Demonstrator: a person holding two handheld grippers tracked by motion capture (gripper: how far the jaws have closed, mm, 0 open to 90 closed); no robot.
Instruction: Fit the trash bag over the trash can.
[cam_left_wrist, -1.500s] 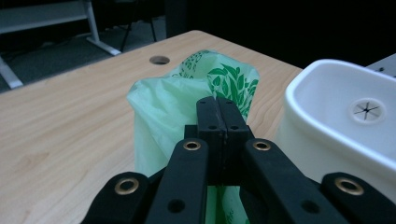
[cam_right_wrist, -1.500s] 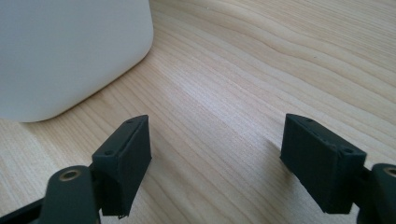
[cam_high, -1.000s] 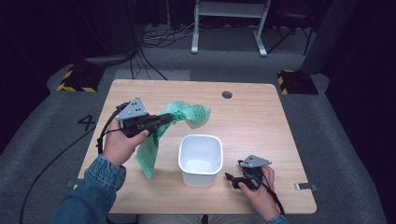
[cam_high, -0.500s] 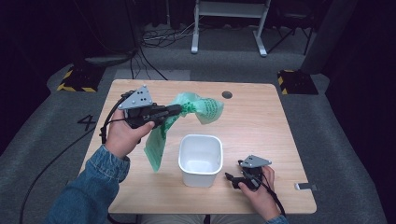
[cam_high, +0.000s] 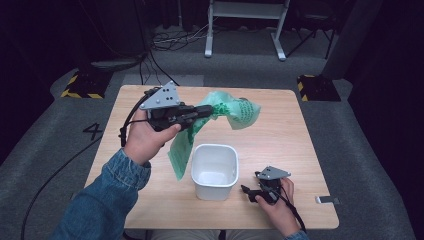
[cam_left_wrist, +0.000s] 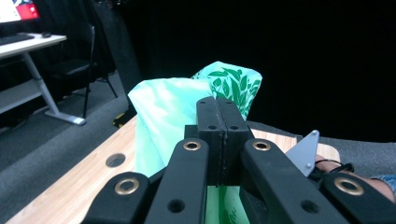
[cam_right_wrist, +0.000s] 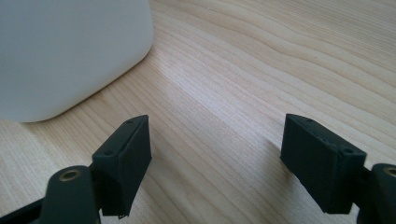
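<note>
Above the desk (cam_high: 300, 150), at 11 o'clock from the white bin (cam_high: 215, 171), the left gripper (cam_high: 207, 111) pinches the green bag (cam_high: 235, 111), and the step seems to be lining the bin, so next the bag's mouth must open over its rim, while the right gripper (cam_right_wrist: 217, 163) rests spread at the bin's 3 o'clock.

The one readable mark you have is a dark numeral "4" (cam_high: 93, 131) on the grey floor (cam_high: 60, 145), off to the outer side of your left hand-held gripper (cam_high: 207, 111), beyond the desk (cam_high: 300, 145) edge. The green bag (cam_high: 235, 111) it clamps carries printing (leaf pattern, too small to read).
</note>
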